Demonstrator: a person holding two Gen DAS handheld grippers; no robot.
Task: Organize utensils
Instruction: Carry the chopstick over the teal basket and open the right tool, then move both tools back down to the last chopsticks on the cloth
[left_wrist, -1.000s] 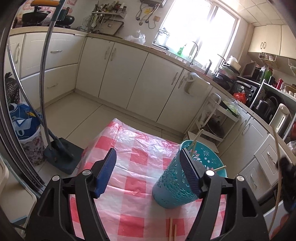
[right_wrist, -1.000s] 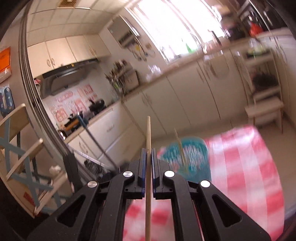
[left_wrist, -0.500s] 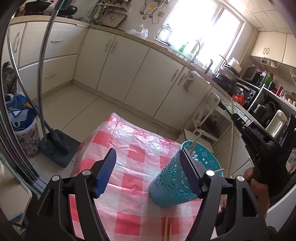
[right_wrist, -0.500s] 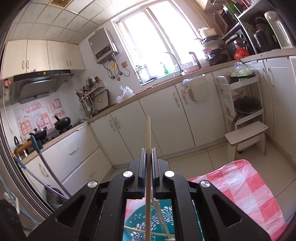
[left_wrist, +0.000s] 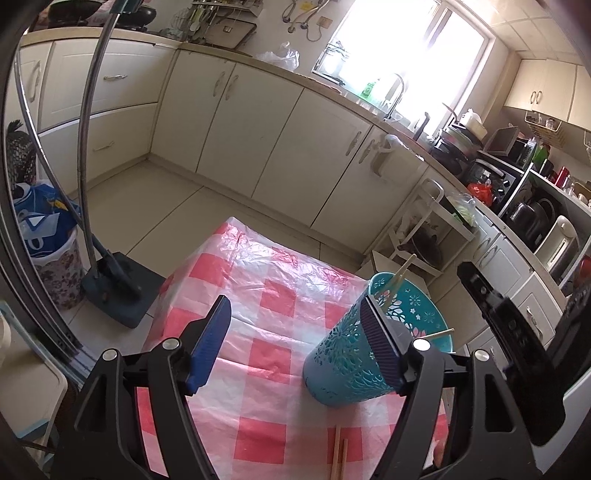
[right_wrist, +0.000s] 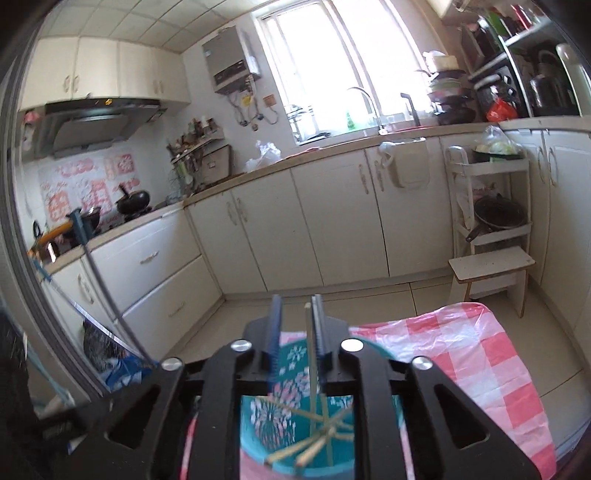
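Your right gripper (right_wrist: 297, 332) jaws have just been opening — the pale wooden chopstick (right_wrist: 309, 354) stands loose between them above the teal perforated plastic holder (right_wrist: 280, 410); it may tip over the rim. Your left gripper (left_wrist: 295, 343) jaws stand wide, one pad beside the holder — a nudge could topple it.

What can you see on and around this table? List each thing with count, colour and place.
tablecloth: one, red-and-white check, covering the table
holder: one, teal, on the tablecloth
chopsticks in holder: several, pale, leaning inside
loose chopsticks: two, pale, on tablecloth before holder
dustpan: one, dark blue, floor left of table
stool: one, white, floor by cabinets
left gripper: one, black, above tablecloth, jaws open
right gripper: one, black, over holder; jaws have just been opening, open around one upright chopstick
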